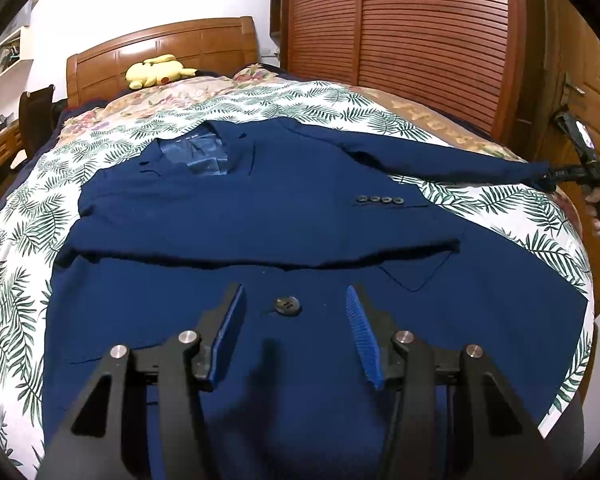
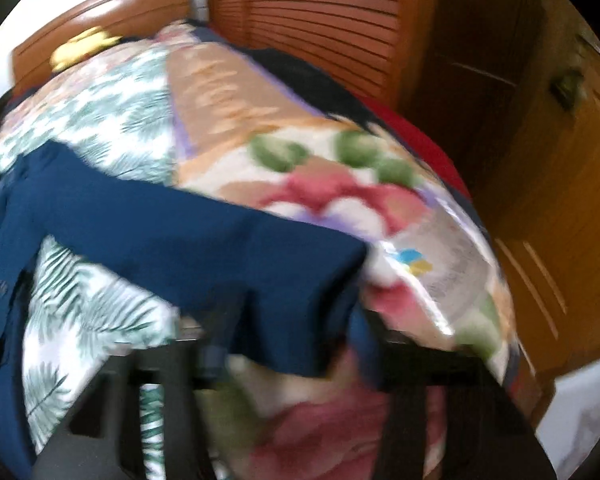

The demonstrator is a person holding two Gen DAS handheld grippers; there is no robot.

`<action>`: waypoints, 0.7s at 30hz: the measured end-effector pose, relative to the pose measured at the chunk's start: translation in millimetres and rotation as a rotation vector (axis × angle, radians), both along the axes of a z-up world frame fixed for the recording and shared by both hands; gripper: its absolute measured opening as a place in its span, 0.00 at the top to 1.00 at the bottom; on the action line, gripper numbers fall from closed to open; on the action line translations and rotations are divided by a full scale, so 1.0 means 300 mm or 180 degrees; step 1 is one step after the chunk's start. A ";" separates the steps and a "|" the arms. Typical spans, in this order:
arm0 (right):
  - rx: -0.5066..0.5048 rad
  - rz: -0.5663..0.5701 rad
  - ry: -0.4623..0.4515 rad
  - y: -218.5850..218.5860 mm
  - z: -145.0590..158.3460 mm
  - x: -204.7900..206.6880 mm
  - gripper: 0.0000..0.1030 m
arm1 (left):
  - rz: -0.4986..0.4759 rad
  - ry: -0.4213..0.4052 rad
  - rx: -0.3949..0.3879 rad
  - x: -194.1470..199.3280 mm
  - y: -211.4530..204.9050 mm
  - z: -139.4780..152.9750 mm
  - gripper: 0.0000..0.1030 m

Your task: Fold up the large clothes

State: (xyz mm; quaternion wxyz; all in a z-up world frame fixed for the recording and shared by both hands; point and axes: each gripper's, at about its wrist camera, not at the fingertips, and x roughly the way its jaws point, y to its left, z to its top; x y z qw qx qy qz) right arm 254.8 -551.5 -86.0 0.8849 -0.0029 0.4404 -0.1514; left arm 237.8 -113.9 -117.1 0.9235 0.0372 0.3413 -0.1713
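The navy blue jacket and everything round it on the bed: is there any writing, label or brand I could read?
None can be read.
Neck label inside the navy blue jacket: a small light mark, too small to read.
Side of the black right gripper: pale lettering, too small to read.
Floral blanket: a grey printed patch, too blurred to read.

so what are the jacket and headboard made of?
Jacket: looks like matte navy woven suiting; it drapes softly with no sheen, and a paler, slightly shiny lining shows at the collar. Headboard: apparently varnished wood; orange-brown panels with glossy highlights.
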 end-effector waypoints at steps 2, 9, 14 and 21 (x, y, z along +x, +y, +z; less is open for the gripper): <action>-0.0089 0.0144 -0.0027 0.045 0.039 -0.001 0.91 | 0.0019 0.0002 -0.0007 0.004 0.006 0.000 0.51; -0.0277 0.0575 -0.0490 0.241 0.296 -0.026 0.93 | 0.0088 0.0009 -0.0114 -0.004 0.055 0.020 0.50; -0.0365 0.0849 -0.0688 0.414 0.420 0.014 0.93 | 0.0091 -0.0050 -0.0172 -0.030 0.100 0.065 0.50; -0.0418 0.1245 -0.0848 0.710 0.494 0.111 0.93 | 0.0143 -0.0190 -0.0082 -0.091 0.183 0.115 0.50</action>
